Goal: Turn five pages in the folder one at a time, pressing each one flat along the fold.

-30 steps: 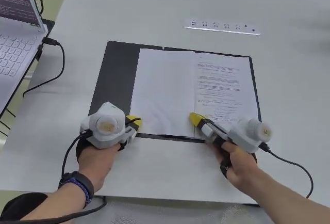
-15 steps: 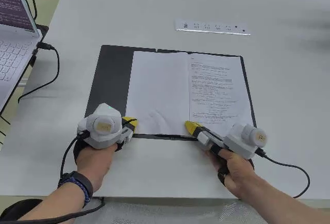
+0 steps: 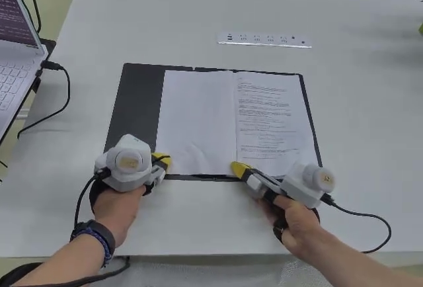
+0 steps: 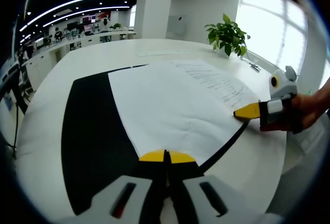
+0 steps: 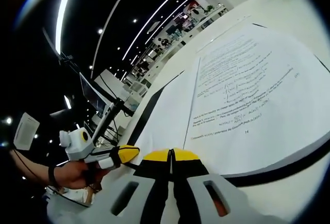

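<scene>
My right gripper [image 3: 236, 166] has slid back down the fold [image 3: 235, 122] to the folder's [image 3: 135, 108] near edge; my left gripper [image 3: 160, 162], jaws pressed together on nothing, sits at the blank page's [image 3: 198, 118] near corner; the fold runs straight away from the right tips, likewise closed and empty; the printed page [image 3: 271, 122] lies just right of them.

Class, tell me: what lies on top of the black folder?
A blank page and a printed page lie side by side on the folder. Whatever is beneath them is covered and cannot be seen.
</scene>
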